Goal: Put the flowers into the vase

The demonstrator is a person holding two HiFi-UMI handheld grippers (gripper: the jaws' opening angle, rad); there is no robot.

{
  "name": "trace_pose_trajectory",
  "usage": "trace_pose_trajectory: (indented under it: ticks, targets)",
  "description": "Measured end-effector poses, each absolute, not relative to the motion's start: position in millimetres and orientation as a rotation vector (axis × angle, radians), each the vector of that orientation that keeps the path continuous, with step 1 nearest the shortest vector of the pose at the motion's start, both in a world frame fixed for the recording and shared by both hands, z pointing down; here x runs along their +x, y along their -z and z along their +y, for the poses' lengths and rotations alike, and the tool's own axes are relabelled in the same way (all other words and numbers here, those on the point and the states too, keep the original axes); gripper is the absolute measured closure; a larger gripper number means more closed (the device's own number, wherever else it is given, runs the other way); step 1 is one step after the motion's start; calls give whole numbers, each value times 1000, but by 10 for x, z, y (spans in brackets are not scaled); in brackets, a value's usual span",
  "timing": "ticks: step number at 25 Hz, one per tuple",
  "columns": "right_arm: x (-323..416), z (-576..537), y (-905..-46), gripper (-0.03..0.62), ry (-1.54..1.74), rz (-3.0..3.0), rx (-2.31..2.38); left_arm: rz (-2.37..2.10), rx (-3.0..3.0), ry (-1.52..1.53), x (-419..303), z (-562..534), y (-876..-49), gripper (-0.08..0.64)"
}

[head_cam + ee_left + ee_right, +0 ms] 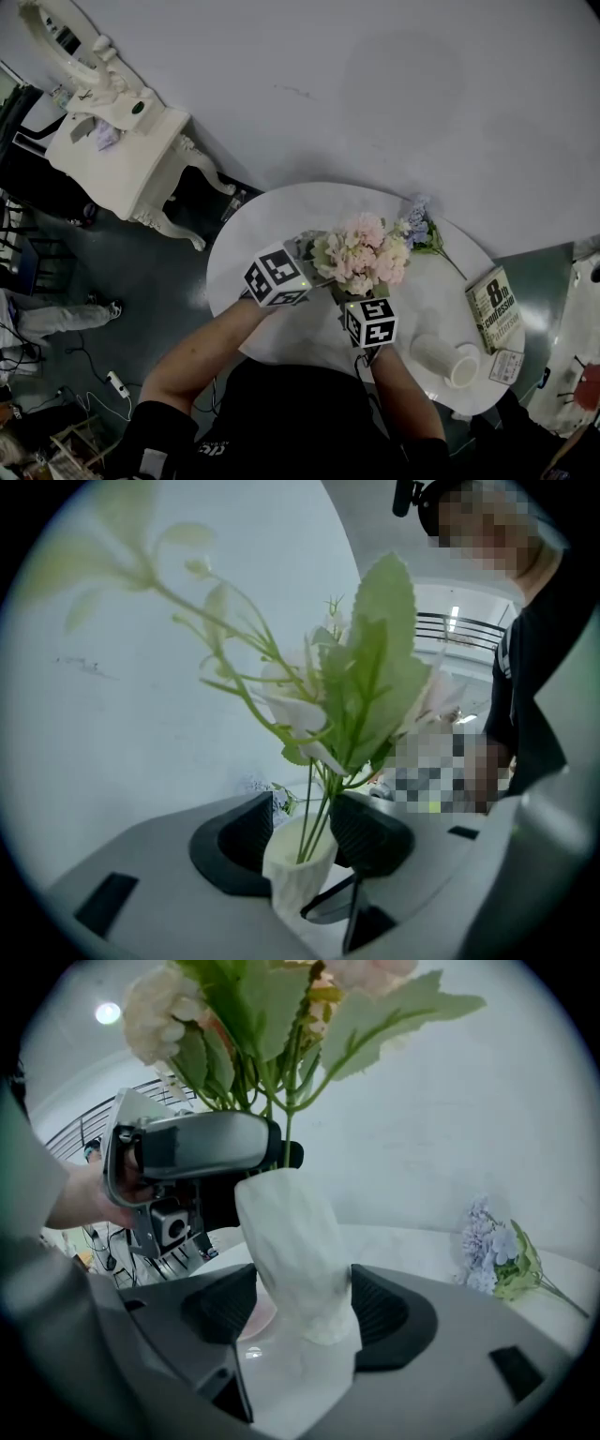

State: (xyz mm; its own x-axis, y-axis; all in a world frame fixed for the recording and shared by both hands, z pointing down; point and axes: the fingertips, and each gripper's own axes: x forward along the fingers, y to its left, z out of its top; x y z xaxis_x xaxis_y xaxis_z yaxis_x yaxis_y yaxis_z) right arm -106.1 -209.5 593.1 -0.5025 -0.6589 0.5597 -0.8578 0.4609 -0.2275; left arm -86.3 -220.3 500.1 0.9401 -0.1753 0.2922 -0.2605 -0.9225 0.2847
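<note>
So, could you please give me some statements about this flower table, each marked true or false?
1. The pink flower bunch stands in the white textured vase. True.
2. The purple flower sprig is in the vase too. False: it lies on the round white table.
3. The jaws of the left gripper are pressed together. False: they stand apart, with the vase rim between them.
4. The white mug lies on its side. True.

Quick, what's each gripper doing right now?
Left gripper: open, flower stems between its jaws.
Right gripper: closed on the white vase.
</note>
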Motion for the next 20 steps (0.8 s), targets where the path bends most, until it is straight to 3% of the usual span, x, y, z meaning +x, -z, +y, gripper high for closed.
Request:
trace_pose_trajectory:
  ticks: [20]
  targets:
    - [-1054, -2052, -5998, 279, -694, -2308, 1272, -302, 2720, -363, -937, -2137, -5043, 330]
